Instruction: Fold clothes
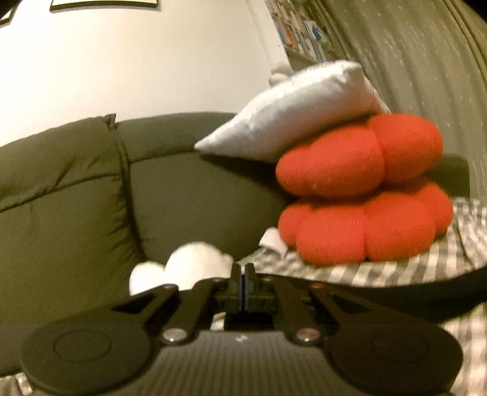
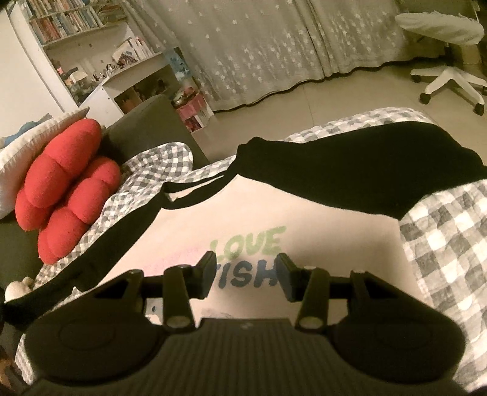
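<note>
Right wrist view looks down on the shirt (image 2: 304, 213), a pale cream T-shirt with black sleeves and black trim at the neck, spread flat on a grey-and-white checked blanket (image 2: 441, 243). One black sleeve (image 2: 350, 158) lies folded across the upper part of the body, while the other black sleeve (image 2: 121, 231) trails down along the left edge. Printed on the chest are green letters reading "LOVE" and, below them, dark blue letters of which only "ISH" shows between the fingers; faint pink print to the left is too blurred to read. The right gripper (image 2: 246, 274) hangs just above this print with its jaws set apart, holding nothing.

Left wrist view shows the left gripper (image 1: 242, 274) with its jaws pressed together; whether any cloth is caught between them I cannot tell. Just beyond it sits a blurred white fluffy thing (image 1: 182, 268).

Two red flower-shaped cushions (image 1: 362, 195) are stacked on the blanket against the dark green sofa back (image 1: 91, 189), with a white pillow (image 1: 292, 112) leaning on top. Farther off are a bookshelf (image 2: 70, 21), a star-patterned curtain (image 2: 258, 45) and a white swivel chair (image 2: 447, 61) on the tiled floor.
</note>
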A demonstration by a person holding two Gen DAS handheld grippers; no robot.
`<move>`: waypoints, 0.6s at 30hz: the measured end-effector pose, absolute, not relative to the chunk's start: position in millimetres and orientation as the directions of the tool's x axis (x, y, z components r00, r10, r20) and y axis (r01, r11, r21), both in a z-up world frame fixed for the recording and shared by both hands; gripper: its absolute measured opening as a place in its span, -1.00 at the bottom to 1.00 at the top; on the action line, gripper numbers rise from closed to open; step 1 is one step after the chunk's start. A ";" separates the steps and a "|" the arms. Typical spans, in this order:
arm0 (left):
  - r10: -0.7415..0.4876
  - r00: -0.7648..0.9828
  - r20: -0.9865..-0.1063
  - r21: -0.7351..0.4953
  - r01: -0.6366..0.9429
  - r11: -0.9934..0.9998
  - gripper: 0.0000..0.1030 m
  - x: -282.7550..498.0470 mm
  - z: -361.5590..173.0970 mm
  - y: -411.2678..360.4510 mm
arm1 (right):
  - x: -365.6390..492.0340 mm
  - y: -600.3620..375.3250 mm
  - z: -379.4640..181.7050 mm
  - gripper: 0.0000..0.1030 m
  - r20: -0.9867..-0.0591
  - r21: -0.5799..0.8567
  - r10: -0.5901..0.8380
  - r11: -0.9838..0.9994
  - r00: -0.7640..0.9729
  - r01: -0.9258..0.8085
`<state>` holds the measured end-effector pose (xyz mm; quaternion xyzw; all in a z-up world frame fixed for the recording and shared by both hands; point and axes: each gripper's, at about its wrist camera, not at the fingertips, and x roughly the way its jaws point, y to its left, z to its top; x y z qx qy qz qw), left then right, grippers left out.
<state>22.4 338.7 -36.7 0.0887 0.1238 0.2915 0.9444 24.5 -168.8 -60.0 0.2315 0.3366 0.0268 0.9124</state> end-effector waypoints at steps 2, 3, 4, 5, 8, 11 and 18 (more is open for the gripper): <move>0.569 0.796 -0.208 0.255 -0.517 0.817 -0.97 13.5 -43.2 343.2 | 24.6 -168.6 -61.6 -0.07 -0.606 0.436 0.201 0.893 0.770 0.110; 0.563 0.794 -0.229 0.259 -0.508 0.822 -0.97 9.8 -46.1 345.3 | 24.5 -168.7 -62.4 -0.07 -0.608 0.434 0.199 0.894 0.769 0.111; 0.557 0.792 -0.251 0.261 -0.499 0.826 -0.96 6.9 -49.0 347.1 | 24.5 -168.4 -63.0 -0.07 -0.610 0.431 0.197 0.895 0.768 0.112; 0.551 0.789 -0.273 0.263 -0.490 0.831 -0.96 3.9 -51.8 348.8 | 24.6 -167.7 -63.4 -0.07 -0.611 0.428 0.196 0.897 0.767 0.112; 0.550 0.762 -0.341 0.254 -0.489 0.835 -0.93 -3.5 -56.4 354.9 | 24.1 -164.8 -64.1 -0.07 -0.616 0.413 0.190 0.905 0.765 0.107; 0.518 0.743 -0.423 0.150 -0.507 0.849 -0.83 -14.8 -54.0 372.1 | 23.6 -160.8 -63.8 -0.07 -0.618 0.398 0.191 0.913 0.763 0.094; 0.180 0.802 -0.570 -0.458 -0.492 0.740 -0.28 -40.9 -52.9 444.1 | 22.1 -148.1 -62.5 -0.05 -0.621 0.393 0.227 0.918 0.751 0.048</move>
